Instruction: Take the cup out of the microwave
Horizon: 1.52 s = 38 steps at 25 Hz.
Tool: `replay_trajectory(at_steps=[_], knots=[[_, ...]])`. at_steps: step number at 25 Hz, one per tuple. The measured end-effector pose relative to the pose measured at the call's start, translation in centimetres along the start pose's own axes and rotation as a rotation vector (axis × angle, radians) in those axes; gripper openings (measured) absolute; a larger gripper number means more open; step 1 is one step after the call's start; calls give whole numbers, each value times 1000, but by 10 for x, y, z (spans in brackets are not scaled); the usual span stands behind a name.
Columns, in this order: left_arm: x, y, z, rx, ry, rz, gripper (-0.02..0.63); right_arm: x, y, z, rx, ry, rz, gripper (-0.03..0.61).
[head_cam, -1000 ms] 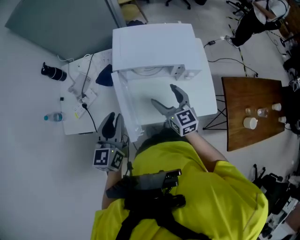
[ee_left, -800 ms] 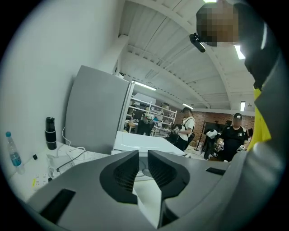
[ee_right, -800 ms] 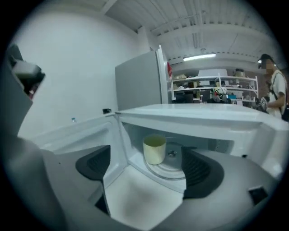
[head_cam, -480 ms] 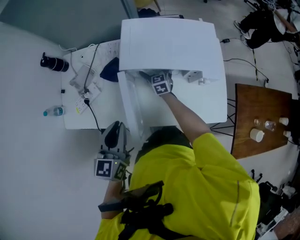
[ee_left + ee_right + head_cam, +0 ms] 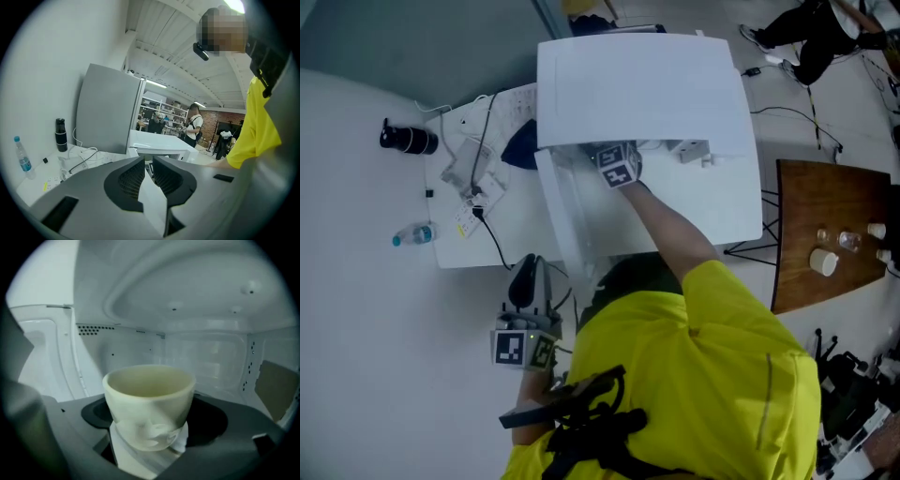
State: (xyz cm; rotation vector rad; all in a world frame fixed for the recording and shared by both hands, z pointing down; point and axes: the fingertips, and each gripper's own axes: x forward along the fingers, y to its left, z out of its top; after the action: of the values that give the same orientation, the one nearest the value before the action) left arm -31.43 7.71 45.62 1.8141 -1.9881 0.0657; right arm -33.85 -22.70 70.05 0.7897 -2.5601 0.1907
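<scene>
A cream cup (image 5: 149,399) stands on the floor inside the white microwave (image 5: 637,84), whose door (image 5: 558,216) hangs open at the left. My right gripper (image 5: 150,420) reaches into the cavity, and its jaws are closing with the cup between them, one dark pad at each side of the cup's lower wall. In the head view only its marker cube (image 5: 617,167) shows at the microwave's mouth. My left gripper (image 5: 528,277) hangs off the table's front edge by the person's side, away from the microwave. Its fingers (image 5: 133,180) stand almost together with nothing between them.
The white table (image 5: 502,234) left of the microwave carries a black flask (image 5: 408,141), a small water bottle (image 5: 414,234), and a power strip with cables (image 5: 469,183). A wooden table (image 5: 825,225) with small cups stands at the right.
The right gripper went from in front of the microwave into its cavity, then held there. The left gripper sank a little toward the person's side.
</scene>
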Motion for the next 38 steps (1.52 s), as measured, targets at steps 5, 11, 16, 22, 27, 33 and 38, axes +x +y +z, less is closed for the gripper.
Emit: replay_trajectory(at_steps=[5,11,16,22,27,33,38], knots=[[18,-9,12,18,-16,-49,54,-88,37,7,56,-57,67,451],[40,-30,11,26,-3,-112,54,-257,87,35,99,-80,186,451],[55,-55,2,44,11,-189,54,-344,77,44,108,-92,176,451],[67,-78,-14,50,46,-254,54,-374,3,18,166,-95,-5,451],[68,-99,-20,70,65,-276,54,-403,-96,-15,189,-85,-206,451],[64,-106,-15,72,46,-248,54,-426,-138,7,159,-119,-243,451],[50,-91,-5,43,-4,-159,54,-422,-99,55,149,-180,-122,451]])
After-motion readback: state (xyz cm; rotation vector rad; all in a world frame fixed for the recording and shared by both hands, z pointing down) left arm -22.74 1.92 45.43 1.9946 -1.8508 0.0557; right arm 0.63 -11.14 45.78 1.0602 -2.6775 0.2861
